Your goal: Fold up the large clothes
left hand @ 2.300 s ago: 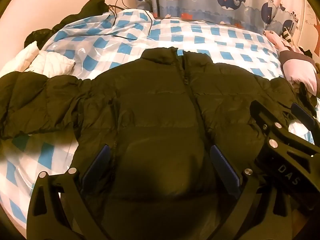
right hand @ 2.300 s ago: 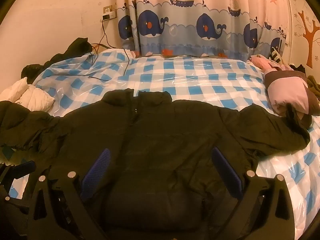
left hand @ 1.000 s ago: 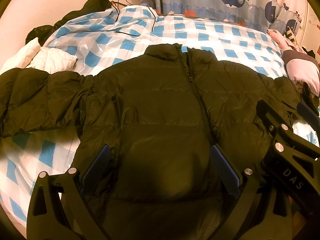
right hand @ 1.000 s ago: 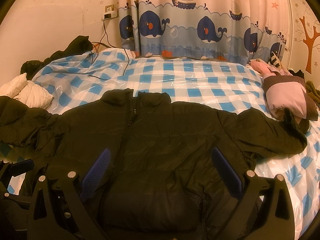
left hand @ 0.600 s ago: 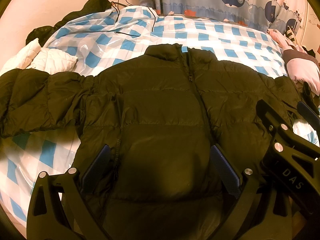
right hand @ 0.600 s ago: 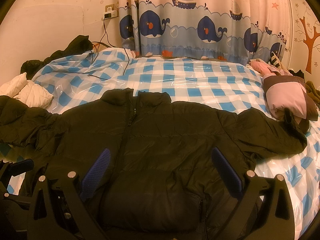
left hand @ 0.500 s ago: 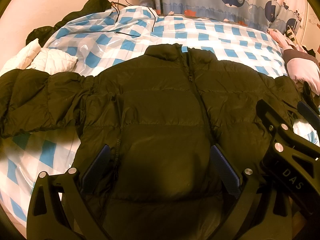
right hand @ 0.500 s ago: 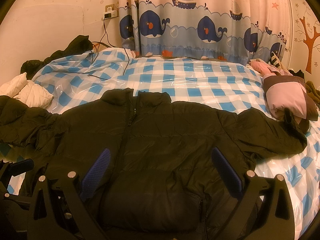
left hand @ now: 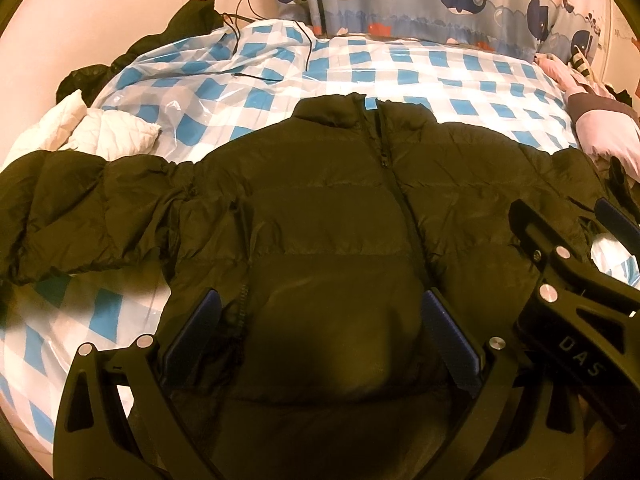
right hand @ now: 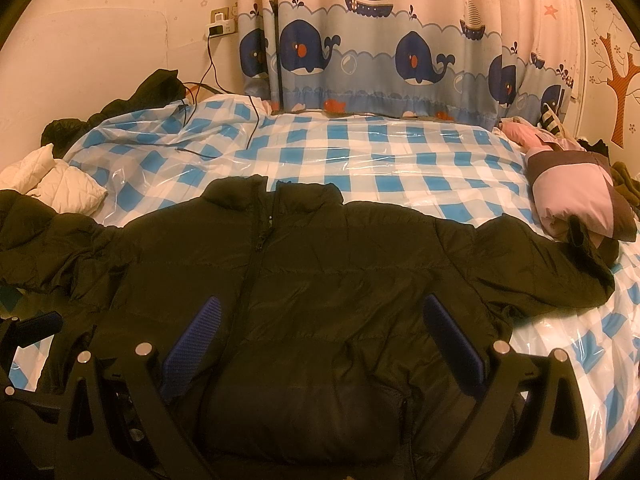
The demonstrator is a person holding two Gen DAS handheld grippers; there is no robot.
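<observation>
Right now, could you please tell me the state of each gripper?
Left gripper: open, holding nothing, over the puffer jacket.
Right gripper: open, holding nothing, over the same jacket.

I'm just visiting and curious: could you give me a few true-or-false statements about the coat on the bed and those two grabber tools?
1. The dark puffer jacket lies spread flat, sleeves out to both sides. True.
2. Its zipper is fully open. False: it is zipped up to near the collar.
3. The right gripper is clamped on the hem. False: its jaws stand wide open.
4. The left gripper is open too. True.
5. The bed cover is plain white. False: blue-and-white checked.
</observation>
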